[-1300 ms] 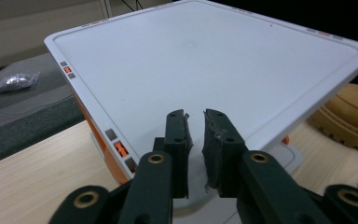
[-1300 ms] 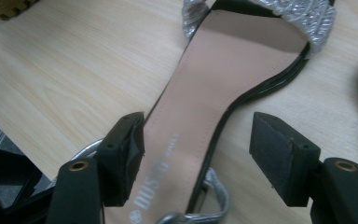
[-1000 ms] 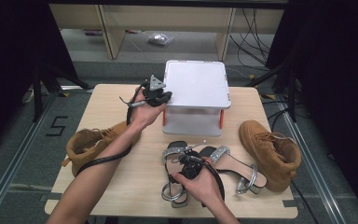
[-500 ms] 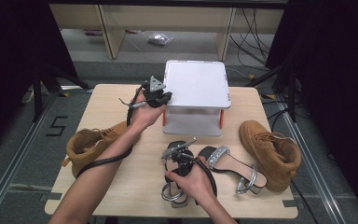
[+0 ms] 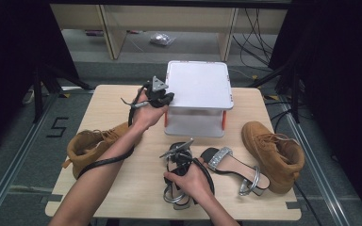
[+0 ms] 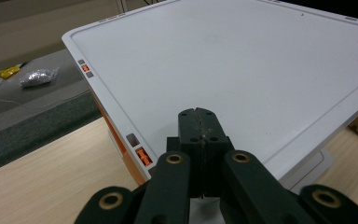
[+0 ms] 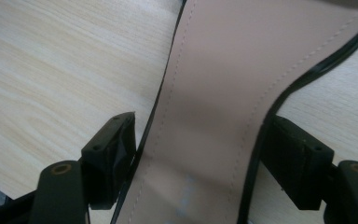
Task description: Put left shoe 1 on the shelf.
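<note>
Straddling the pale insole of a sandal [image 7: 214, 107], my right gripper [image 7: 198, 158] has one finger [image 7: 114, 158] just outside each black-edged side of the sole. Its jaws stand apart; whether the pads press on the edges or merely sit beside them I cannot tell. From above, that gripper [image 5: 178, 157] is seen pointed down over the nearer sandal [image 5: 179, 195] at the front of the table [image 5: 122, 188], my hand closed over its body.

A second sandal [image 5: 231, 167] with a glittering strap lies just beside my right fingers, toward the tan boot [image 5: 273, 148] farther out on that side. Another tan boot [image 5: 92, 148] lies under my left forearm, well apart from the right fingers.

My left gripper [image 6: 198, 128] has its jaws fully together with nothing between them. Its tips lie over the near edge of the flat white lid of a storage box [image 6: 242, 65]; contact cannot be confirmed. From above, this gripper [image 5: 162, 96] sits at the box's [image 5: 200, 87] left front corner, orange clips showing below the lid.
</note>
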Demonstrator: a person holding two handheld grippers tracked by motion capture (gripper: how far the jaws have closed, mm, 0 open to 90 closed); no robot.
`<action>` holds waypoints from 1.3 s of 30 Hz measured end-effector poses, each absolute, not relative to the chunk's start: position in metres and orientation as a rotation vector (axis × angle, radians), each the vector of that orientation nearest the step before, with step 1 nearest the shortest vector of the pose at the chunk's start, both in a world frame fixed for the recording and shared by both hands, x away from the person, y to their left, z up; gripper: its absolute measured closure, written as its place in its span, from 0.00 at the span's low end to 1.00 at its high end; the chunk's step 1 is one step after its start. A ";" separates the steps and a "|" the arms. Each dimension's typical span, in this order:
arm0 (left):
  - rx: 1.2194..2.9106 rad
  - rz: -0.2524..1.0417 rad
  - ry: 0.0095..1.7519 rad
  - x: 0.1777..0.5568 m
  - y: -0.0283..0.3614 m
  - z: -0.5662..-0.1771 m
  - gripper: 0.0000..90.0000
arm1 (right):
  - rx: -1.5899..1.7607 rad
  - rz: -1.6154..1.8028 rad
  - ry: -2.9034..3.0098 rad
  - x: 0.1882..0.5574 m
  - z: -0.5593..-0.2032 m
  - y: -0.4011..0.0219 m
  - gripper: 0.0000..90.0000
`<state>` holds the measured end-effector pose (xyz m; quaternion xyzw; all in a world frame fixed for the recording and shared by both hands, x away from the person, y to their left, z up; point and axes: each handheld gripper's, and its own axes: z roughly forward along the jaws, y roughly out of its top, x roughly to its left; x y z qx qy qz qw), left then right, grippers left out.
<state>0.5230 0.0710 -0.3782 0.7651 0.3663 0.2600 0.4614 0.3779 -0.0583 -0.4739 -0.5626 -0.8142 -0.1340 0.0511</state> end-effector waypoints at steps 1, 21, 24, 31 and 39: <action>1.884 0.640 0.900 0.523 0.071 -0.378 1.00 | -1.712 -0.408 -2.478 0.378 -0.474 -0.058 0.34; 1.900 0.636 0.898 0.524 0.070 -0.376 1.00 | -1.665 -0.256 -2.580 0.382 -0.473 -0.052 0.39; 1.901 0.636 0.897 0.524 0.070 -0.376 1.00 | -1.646 -0.231 -2.606 0.383 -0.474 -0.050 0.39; 1.908 0.631 0.895 0.525 0.071 -0.376 1.00 | -1.682 -0.228 -2.557 0.386 -0.473 -0.054 0.43; 1.911 0.629 0.893 0.525 0.071 -0.375 1.00 | -1.718 -0.292 -2.529 0.388 -0.471 -0.067 0.48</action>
